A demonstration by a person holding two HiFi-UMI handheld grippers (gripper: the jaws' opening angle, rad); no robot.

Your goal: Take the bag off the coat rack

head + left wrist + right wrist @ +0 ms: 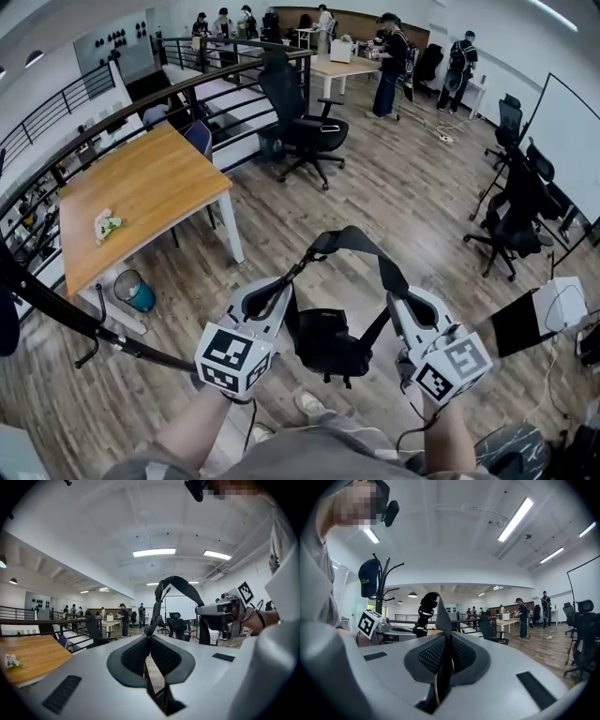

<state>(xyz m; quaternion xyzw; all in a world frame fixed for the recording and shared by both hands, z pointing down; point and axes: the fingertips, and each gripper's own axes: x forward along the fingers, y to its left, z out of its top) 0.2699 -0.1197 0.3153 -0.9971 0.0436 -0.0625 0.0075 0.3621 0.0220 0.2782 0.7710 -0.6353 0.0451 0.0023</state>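
A black bag (323,345) hangs by its strap (349,238) between my two grippers, low over the wooden floor and apart from the rack. My left gripper (270,298) is shut on the strap's left side, and the strap (174,584) arches up from its jaws (149,639). My right gripper (405,305) is shut on the right side; there the strap (440,616) runs through its jaws (447,641). The black coat rack (66,314) leans across the lower left of the head view. In the right gripper view the coat rack (378,592) carries a dark cap (368,577).
A wooden table (141,187) stands to the left with a blue bin (136,292) under it. A black office chair (305,127) is ahead, and more chairs (511,220) are at the right. A railing (112,117) runs along the left. Several people stand at the back.
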